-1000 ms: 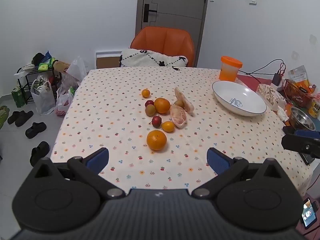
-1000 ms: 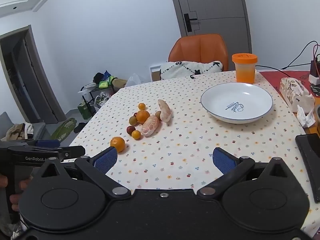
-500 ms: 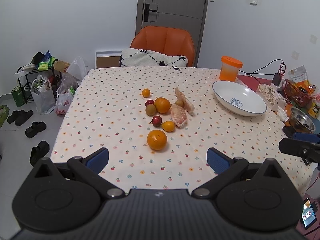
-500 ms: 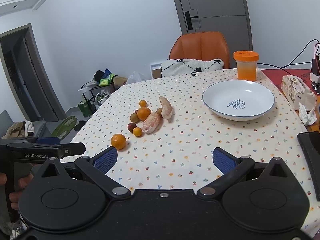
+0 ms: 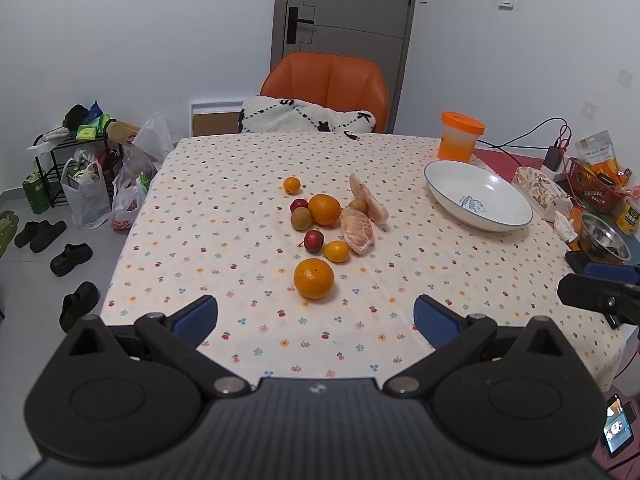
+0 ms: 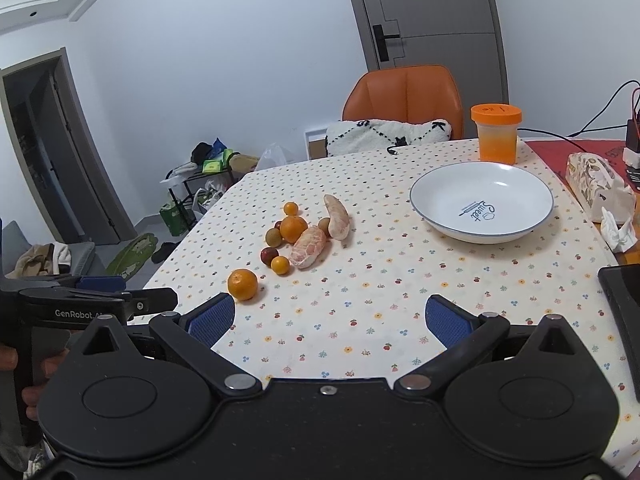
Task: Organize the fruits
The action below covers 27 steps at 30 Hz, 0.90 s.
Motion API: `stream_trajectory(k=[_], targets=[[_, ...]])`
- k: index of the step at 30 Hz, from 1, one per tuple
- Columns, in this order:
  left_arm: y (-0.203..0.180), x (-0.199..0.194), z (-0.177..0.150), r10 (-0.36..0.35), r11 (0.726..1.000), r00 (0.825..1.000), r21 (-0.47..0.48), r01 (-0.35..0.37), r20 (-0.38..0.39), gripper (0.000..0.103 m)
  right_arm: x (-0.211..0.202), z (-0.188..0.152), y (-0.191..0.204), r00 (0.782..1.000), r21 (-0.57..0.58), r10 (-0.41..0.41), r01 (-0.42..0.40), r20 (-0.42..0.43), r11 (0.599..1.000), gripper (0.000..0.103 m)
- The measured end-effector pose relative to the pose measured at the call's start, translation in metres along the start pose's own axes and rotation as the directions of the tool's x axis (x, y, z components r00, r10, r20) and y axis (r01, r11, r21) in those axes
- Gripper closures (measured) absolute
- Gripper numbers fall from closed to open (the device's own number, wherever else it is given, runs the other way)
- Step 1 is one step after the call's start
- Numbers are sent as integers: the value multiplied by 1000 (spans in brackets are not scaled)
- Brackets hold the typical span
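Change: my right gripper [image 6: 328,320] has eased nearer the counter [image 6: 400,300].
Jaws: both spread wide, empty.
Orange [image 5: 314,278]: just ahead of my left gripper [image 5: 316,316].

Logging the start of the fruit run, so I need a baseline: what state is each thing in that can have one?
Left claw: open, empty.
Right claw: open, empty.
White bowl: upright, empty.
Orange jar: upright, lid on.
Door: closed.
Peeled pomelo pieces: skin off, on the cloth.
Nearest orange: unpeeled, lying apart from the cluster.
Steel bowl: upright.
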State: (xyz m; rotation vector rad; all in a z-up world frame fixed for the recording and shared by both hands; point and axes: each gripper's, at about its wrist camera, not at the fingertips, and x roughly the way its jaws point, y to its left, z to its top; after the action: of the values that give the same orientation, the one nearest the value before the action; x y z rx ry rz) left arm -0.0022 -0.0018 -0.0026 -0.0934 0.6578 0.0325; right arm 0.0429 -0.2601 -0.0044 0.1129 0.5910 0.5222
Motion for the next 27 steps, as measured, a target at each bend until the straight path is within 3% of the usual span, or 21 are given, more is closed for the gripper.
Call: stream_trajectory(k=[27], targets=[[-1,-3,2,-12,1000,1000,5,11,15,0,-2,2,-4,1000,14,0,0,12,1000,0]])
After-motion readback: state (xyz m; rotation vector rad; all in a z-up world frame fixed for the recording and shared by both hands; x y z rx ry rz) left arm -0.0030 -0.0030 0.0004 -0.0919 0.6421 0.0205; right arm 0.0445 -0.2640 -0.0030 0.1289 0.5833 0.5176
